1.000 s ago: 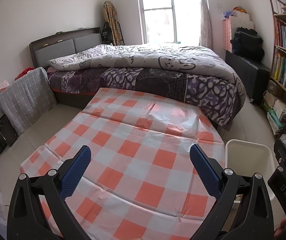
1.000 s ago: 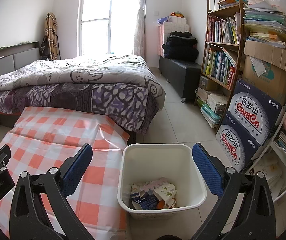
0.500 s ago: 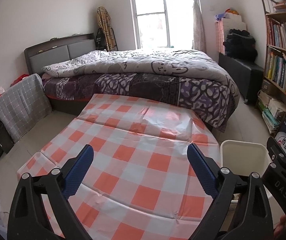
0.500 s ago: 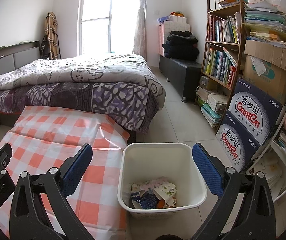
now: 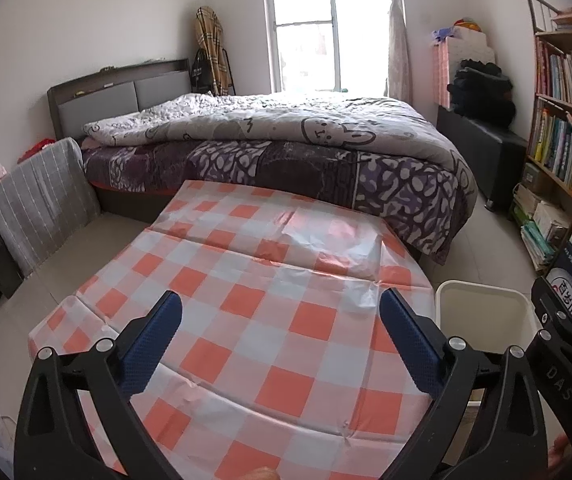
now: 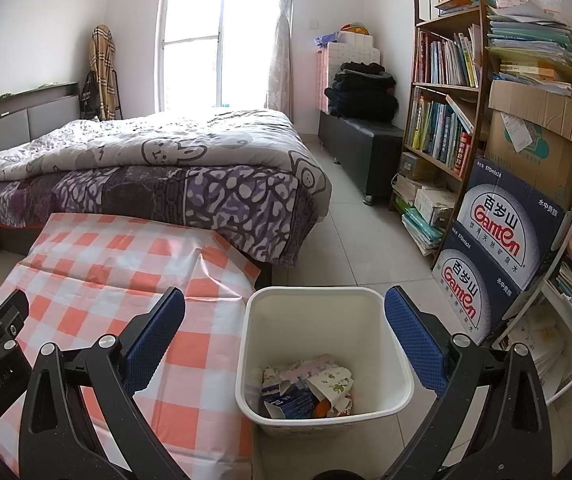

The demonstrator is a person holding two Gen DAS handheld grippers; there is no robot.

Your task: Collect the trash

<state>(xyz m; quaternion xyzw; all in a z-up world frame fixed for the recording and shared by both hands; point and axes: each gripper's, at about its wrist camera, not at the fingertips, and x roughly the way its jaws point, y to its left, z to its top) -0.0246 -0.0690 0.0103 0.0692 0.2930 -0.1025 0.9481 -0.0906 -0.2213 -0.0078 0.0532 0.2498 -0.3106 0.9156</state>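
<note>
A white trash bin (image 6: 378, 308) stands on the tiled floor beside a table with an orange-and-white checked cloth (image 6: 98, 280). Crumpled cartons and paper (image 6: 306, 388) lie in the bin's bottom. My right gripper (image 6: 284, 328) is open and empty, held above the bin's near side. My left gripper (image 5: 280, 338) is open and empty above the checked cloth (image 5: 246, 300). The bin's rim (image 5: 482, 292) shows at the right of the left wrist view. No loose trash shows on the cloth.
A bed with a grey quilt (image 6: 158, 152) stands behind the table. Bookshelves (image 6: 442, 96) and stacked water cartons (image 6: 502, 232) line the right wall. A black bench (image 6: 362, 140) stands by the window. A grey covered item (image 5: 38, 200) stands left of the table.
The left gripper has tilted up and drifted slightly left, so the bed and window sit lower and more central. The right gripper has barely moved. Both stay open.
</note>
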